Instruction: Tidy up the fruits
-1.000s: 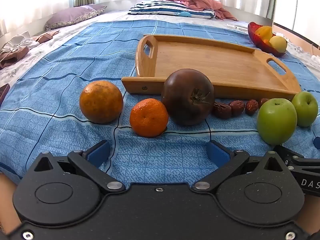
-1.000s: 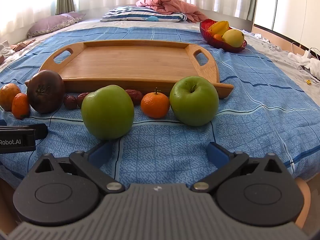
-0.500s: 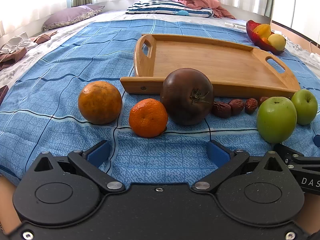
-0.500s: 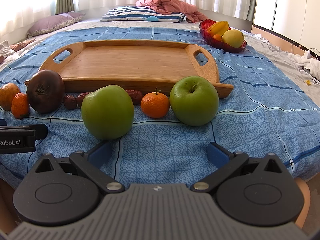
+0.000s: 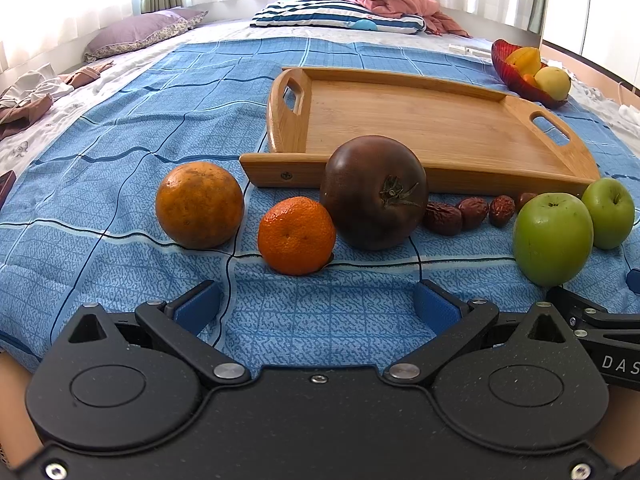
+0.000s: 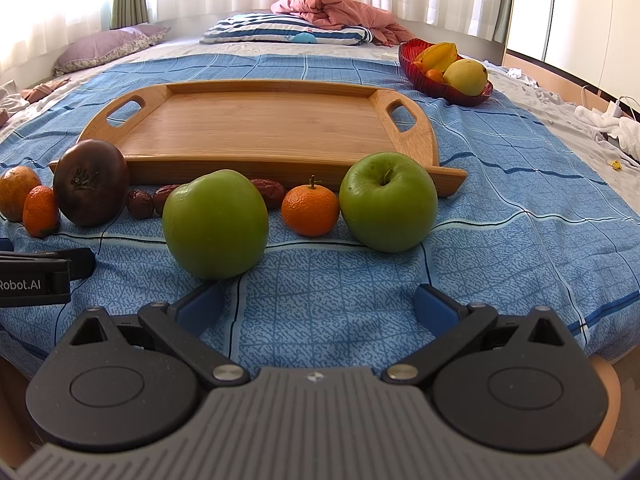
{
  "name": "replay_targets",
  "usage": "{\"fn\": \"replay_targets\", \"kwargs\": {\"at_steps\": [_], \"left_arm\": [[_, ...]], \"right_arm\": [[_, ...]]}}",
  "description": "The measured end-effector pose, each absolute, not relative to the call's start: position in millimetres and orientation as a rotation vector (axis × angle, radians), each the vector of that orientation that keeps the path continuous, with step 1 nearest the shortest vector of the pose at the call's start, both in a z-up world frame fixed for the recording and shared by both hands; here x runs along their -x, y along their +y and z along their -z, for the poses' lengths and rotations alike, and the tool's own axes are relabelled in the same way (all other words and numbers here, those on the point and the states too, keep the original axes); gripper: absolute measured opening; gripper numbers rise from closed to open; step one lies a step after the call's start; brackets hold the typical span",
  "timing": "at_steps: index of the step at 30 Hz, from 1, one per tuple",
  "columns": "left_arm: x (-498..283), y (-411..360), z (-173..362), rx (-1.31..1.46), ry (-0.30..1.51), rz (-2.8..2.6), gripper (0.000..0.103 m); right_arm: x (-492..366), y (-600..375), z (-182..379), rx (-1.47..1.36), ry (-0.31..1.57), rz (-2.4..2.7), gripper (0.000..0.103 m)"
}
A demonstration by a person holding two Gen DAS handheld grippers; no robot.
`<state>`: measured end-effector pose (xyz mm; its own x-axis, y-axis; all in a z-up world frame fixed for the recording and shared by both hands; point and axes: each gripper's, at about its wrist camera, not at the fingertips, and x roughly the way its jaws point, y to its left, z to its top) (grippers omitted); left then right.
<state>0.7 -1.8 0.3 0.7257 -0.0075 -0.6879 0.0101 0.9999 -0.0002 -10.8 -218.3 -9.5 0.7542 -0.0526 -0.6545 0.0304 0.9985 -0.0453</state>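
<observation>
Hovering low over the blue checked bedspread (image 5: 120,152), the left gripper (image 5: 318,304) and the right gripper (image 6: 320,304) both have their jaws spread wide and hold nothing. A row of fruit lies just in front of the bare wooden tray (image 6: 256,128): a dull orange (image 5: 199,205), a small tangerine (image 5: 297,235) touching a dark brown tomato (image 5: 374,198), dried red dates (image 5: 460,214), two green apples (image 6: 216,224) (image 6: 388,202) and a stemmed tangerine (image 6: 311,211) between them. A red fruit bowl (image 6: 416,68) sits beyond the tray.
</observation>
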Motion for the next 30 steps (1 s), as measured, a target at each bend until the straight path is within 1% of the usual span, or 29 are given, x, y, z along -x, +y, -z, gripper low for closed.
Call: {"fn": "replay_targets", "kwargs": {"at_steps": [30], "left_arm": [[-1.6,-1.1,0.7,-0.004,0.759,0.013,0.103]], "right_arm": [[10.5,-218.6,9.4,0.037,0.708,0.047,0.103]]}}
